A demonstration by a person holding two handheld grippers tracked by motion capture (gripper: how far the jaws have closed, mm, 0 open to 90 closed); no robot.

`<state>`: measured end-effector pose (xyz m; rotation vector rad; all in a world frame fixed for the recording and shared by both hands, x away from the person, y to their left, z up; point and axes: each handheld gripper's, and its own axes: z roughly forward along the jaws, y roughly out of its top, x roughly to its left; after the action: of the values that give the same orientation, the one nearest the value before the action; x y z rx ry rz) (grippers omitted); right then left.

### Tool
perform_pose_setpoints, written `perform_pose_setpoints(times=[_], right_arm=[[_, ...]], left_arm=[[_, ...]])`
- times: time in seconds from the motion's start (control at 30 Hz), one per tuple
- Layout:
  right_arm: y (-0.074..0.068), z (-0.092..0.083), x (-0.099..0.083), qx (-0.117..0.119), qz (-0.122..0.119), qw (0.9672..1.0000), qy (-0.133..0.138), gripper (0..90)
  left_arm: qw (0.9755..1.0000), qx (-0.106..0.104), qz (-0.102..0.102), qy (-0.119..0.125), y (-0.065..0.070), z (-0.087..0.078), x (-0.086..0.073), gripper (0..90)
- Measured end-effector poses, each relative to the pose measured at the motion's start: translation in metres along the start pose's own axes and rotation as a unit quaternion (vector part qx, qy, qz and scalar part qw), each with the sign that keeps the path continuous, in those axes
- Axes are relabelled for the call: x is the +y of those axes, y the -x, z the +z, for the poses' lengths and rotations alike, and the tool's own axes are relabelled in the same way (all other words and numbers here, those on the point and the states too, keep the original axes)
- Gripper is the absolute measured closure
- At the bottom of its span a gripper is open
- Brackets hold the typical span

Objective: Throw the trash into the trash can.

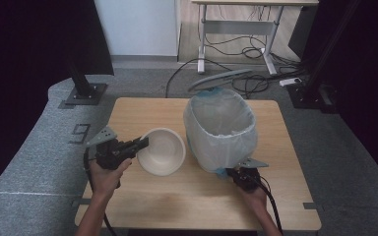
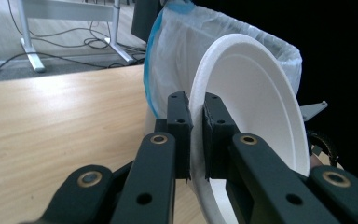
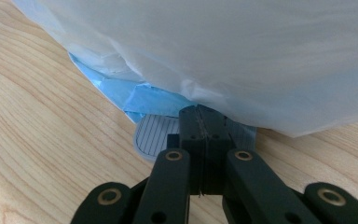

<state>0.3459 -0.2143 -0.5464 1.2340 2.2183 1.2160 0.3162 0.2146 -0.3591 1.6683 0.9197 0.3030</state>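
The left gripper [image 2: 196, 140] has its jaws pinched tight on the rim of a white bowl [image 2: 256, 112], one pad inside and one outside the thin wall, so the bowl hangs tilted on edge with its hollow turned towards the bin. In the high view this bowl [image 1: 161, 151] sits in the air above the left half of the table [image 1: 177, 196], just beside the bin's left flank. It looks like foam or moulded paper: matt, smooth, round, with a faint ring near the rim. I judge it very light and somewhat crushable, so the rim is the sensible place to hold it, with a gentle squeeze.

The right gripper [image 3: 202, 123] has its jaws fully together with nothing clearly between them, their tips touching the grey ribbed pedal [image 3: 156, 135] at the foot of the bin [image 1: 220, 129]. The bin stands at the table's right half, nearer the far edge, lined with a thin, crinkled, translucent white bag [image 3: 223, 56] over a blue body.
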Motion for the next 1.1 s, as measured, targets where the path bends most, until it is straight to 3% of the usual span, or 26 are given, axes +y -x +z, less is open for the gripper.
perform_pose_setpoints(times=[0.4,1.1], right_arm=[[0.000,0.000,0.000,-0.001,0.000,1.0000,-0.001,88.9],[0.000,0.000,0.000,0.001,0.000,1.0000,-0.001,88.9]], left_arm=[[0.9997,-0.002,0.024,0.002,0.012,0.008,0.029,83.7],[0.9991,-0.016,0.038,0.005,0.028,0.031,0.064,83.7]])
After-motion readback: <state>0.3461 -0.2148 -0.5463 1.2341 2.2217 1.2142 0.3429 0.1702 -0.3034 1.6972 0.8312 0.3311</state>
